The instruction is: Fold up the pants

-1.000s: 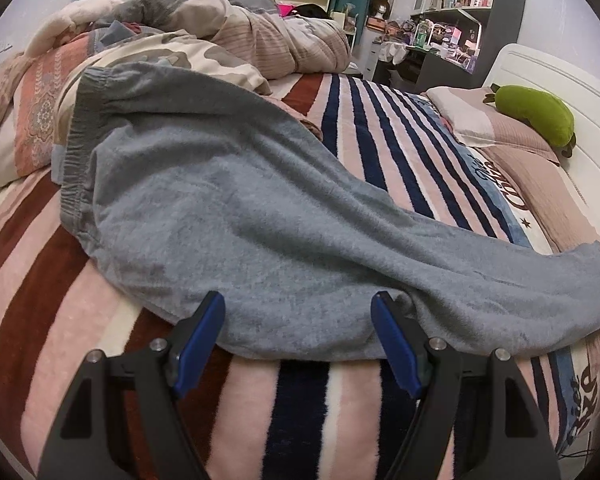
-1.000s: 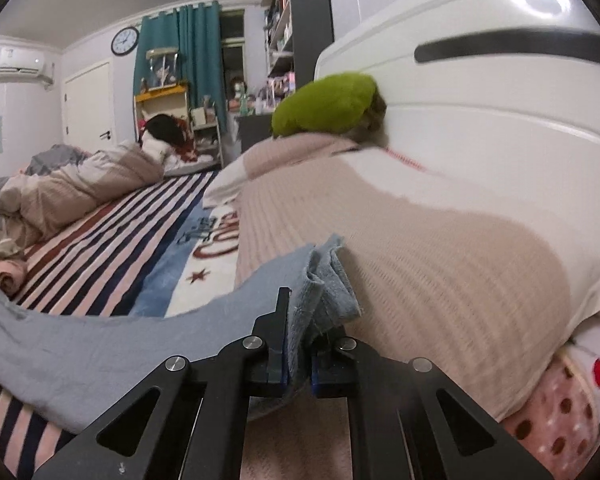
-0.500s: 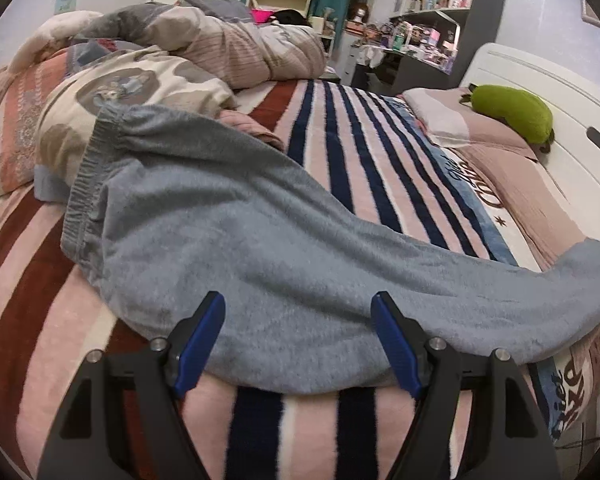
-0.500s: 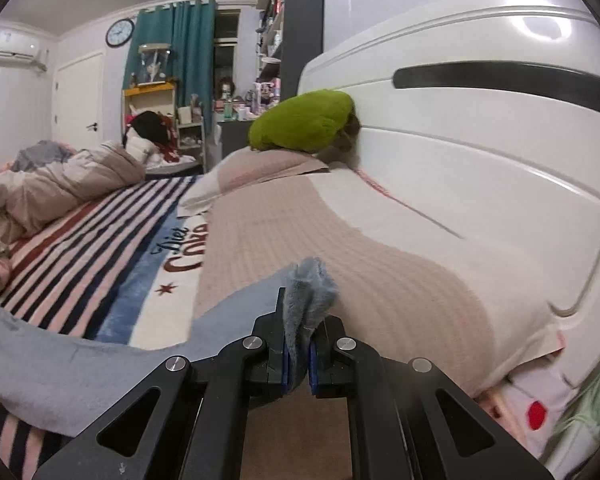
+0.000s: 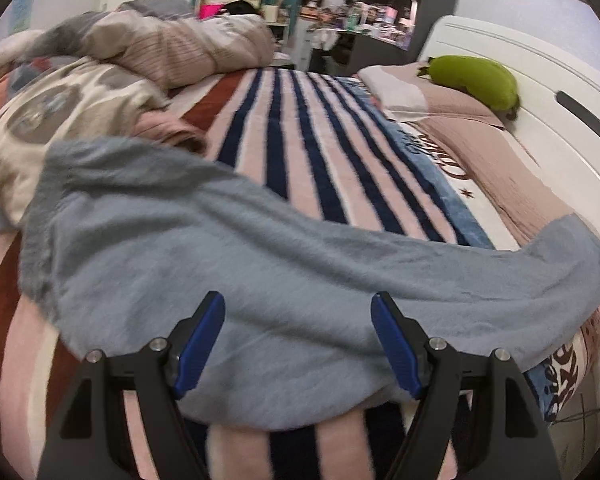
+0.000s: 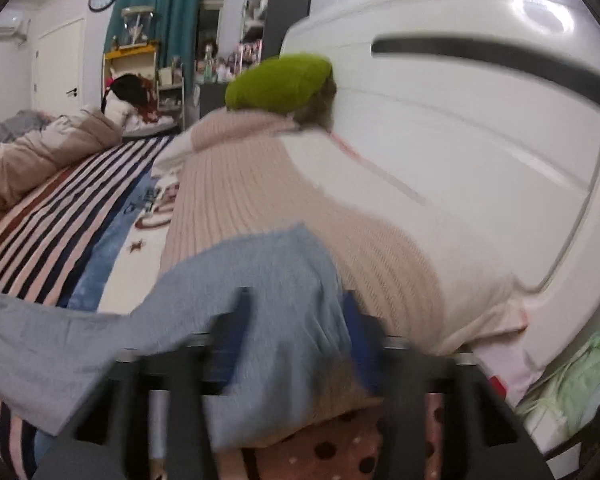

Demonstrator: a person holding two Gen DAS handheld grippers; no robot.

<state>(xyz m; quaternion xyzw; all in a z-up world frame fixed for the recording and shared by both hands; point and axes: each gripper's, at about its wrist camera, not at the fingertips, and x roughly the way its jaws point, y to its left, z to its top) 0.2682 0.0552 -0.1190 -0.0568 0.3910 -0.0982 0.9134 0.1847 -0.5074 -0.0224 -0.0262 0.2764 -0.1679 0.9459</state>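
A: Which step is this?

B: I judge it the laying-out stage — the grey-blue sweatpants (image 5: 260,264) are spread flat across the striped blanket (image 5: 300,128) on the bed, not yet folded over.

A: And the right gripper (image 6: 296,324)?

B: Its fingers are blurred, but they stand apart, with the leg cuff (image 6: 272,280) draped over and between them; nothing looks pinched. The cuff lies just ahead of that gripper, reaching onto the ribbed pink pillow (image 6: 260,184), with the white headboard (image 6: 460,152) beyond.

A: The left gripper (image 5: 298,340)?

B: Spread wide, its blue pads (image 5: 198,344) hovering over the near edge of the pants — whether they touch the cloth, I cannot tell. The seat and waistband (image 5: 36,216) lie ahead and to its left, the leg runs off to its right.

A: What does the next move call for?

B: Probably a fresh hold on cuff and near edge, then carrying the leg across toward the waistband while keeping the cloth flat.
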